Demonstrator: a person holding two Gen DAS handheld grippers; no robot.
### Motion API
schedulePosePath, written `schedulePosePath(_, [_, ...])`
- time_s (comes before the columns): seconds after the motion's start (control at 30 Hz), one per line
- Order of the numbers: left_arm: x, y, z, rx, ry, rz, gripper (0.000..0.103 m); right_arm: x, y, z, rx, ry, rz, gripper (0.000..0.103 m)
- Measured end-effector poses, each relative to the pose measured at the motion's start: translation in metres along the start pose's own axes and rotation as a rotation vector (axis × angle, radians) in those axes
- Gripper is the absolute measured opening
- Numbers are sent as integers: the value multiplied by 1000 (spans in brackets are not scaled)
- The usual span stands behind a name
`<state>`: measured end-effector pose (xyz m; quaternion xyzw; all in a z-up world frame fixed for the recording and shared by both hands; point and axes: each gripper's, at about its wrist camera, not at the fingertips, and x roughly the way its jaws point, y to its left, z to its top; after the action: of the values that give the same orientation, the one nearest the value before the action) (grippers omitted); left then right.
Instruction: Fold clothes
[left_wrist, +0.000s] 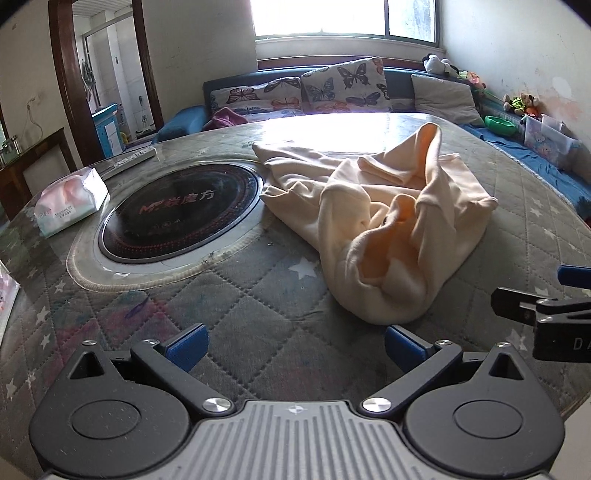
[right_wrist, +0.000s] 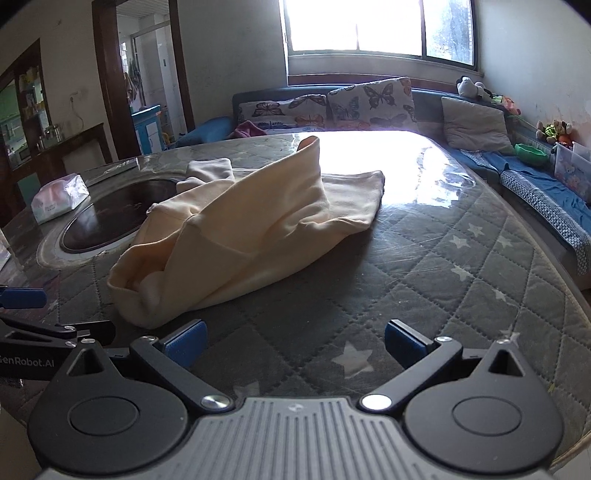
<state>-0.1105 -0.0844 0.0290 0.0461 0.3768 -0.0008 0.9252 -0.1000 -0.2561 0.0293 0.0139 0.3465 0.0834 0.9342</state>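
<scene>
A cream-coloured garment lies crumpled in a heap on the quilted grey table cover, with one part sticking up. It also shows in the right wrist view. My left gripper is open and empty, just short of the garment's near edge. My right gripper is open and empty, to the right of the garment's near end. The right gripper also shows at the right edge of the left wrist view, and the left gripper at the left edge of the right wrist view.
A round black cooktop is set into the table left of the garment. A tissue pack and a remote lie beyond it. A sofa with butterfly cushions and toys runs behind and to the right.
</scene>
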Motion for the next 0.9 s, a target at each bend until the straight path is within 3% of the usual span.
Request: schedulePosePath(0.9, [-12,-6,-10,26,-7,-6,103,-13,10,-4,-15,-17,6,103])
